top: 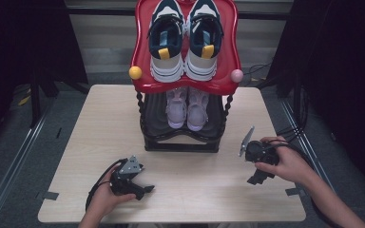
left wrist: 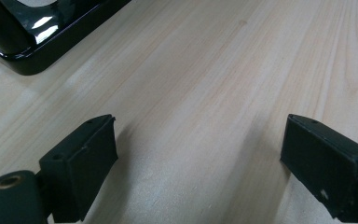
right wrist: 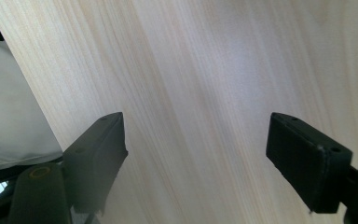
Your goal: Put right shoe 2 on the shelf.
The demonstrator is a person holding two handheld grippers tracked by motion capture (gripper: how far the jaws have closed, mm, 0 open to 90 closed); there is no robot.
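Both tools were empty at this moment: the left hand-held gripper [top: 140, 189] lay low on the counter [top: 199, 185] near its front edge with its jaws spread wide over bare wood, and the right hand-held gripper [top: 256, 178] hung just above the counter's right side, jaws equally wide and holding nothing. The nearest things to work on were the pale pink shoes [top: 187, 107] on the lower tier of the black shoe rack [top: 180, 142], heels facing the person, while the navy-and-white sneakers [top: 185, 38] sat on the red top tray [top: 230, 71] above. The step in hand looked like a settling or resting pose between reaches. To do the next reach well, I judged that each tool should rise clear of the wood before heading in, keep its jaws wide, and come at a pink shoe's heel from the front, staying low enough to pass under the red tray's rim and between the twisted posts, since a clipped post could shake the upper pair loose.
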